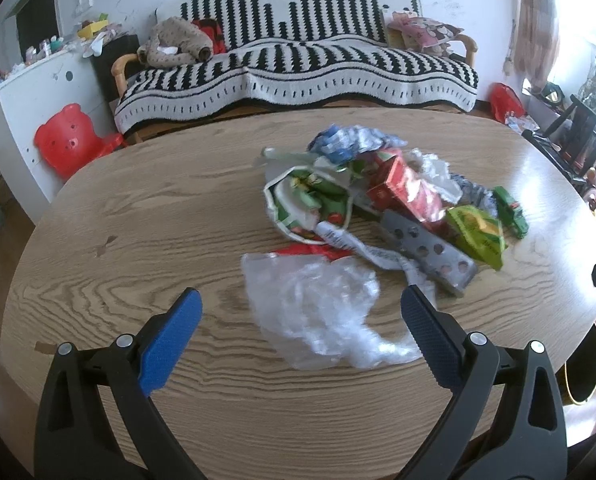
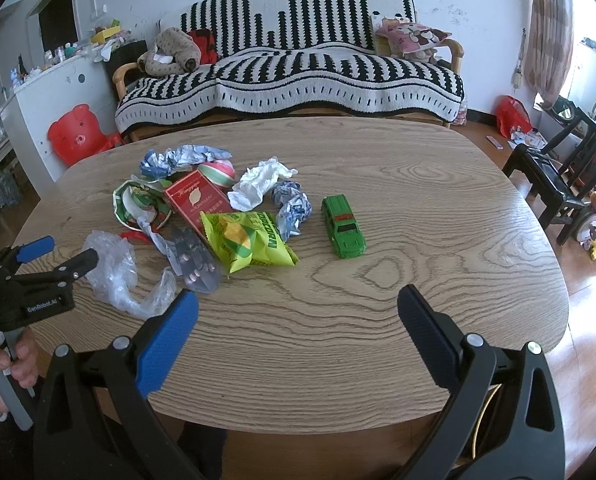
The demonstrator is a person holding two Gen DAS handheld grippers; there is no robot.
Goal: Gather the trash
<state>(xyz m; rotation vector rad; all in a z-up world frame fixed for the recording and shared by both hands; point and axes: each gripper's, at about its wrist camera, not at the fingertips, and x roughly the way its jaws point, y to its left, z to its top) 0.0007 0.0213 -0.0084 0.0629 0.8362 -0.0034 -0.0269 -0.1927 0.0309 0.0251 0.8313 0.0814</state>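
The left wrist camera looks forward over the oval wooden table (image 1: 137, 208), low and close to the crumpled clear plastic bag (image 1: 322, 312). The right wrist camera sits farther right and a little back, facing the same black-and-white striped sofa (image 2: 289, 68). Both views share the table, the pile of wrappers and the green toy car (image 2: 344, 227), and the right view also catches the left gripper (image 2: 53, 256) at its left edge.

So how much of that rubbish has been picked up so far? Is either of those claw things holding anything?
Nothing looks collected yet. The left gripper is open, its fingers either side of the clear plastic bag without closing on it. The right gripper is open over bare table. Left to do: the whole pile, including the red box, yellow snack packet and crumpled papers. The green toy car sits apart.
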